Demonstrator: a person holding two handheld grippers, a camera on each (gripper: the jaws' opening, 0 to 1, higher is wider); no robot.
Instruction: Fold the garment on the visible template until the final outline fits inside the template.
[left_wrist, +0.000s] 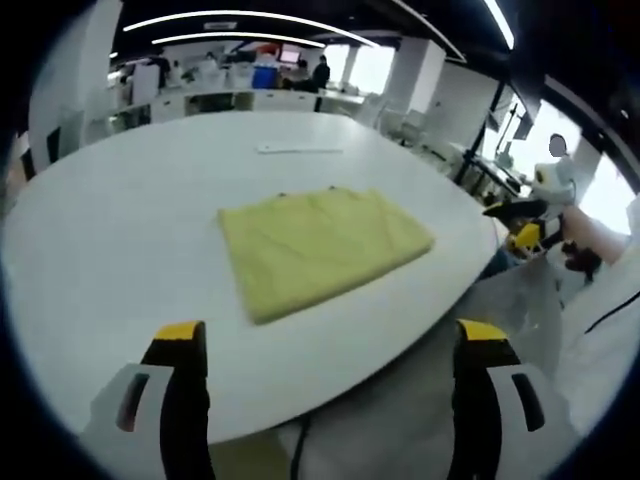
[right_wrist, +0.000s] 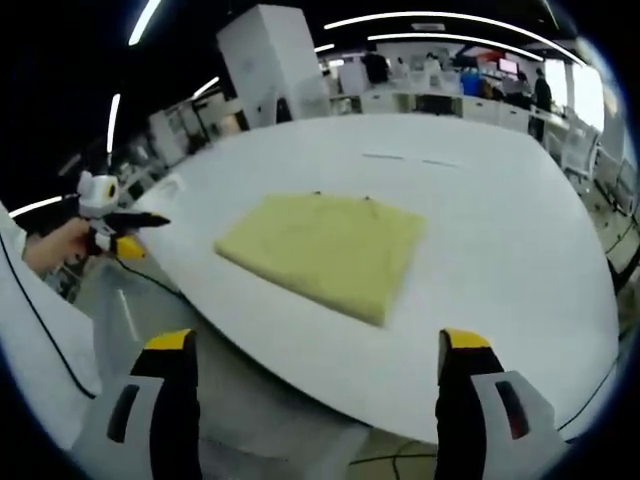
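The yellow garment (left_wrist: 320, 250) is lying folded on the white table (left_wrist: 130, 230), ahead of the left gripper (left_wrist: 330, 345), whose jaws are gaping wide, empty, pulled back off the edge. In the right gripper view, the right gripper (right_wrist: 315, 355) is likewise hanging wide and empty short of the cloth, suggesting folding is finished.

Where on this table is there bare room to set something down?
The white table is bare all around the folded yellow garment: wide at its left, and between it and the near edge. Beyond it lies a thin strip. Both tongs hang open off the table.
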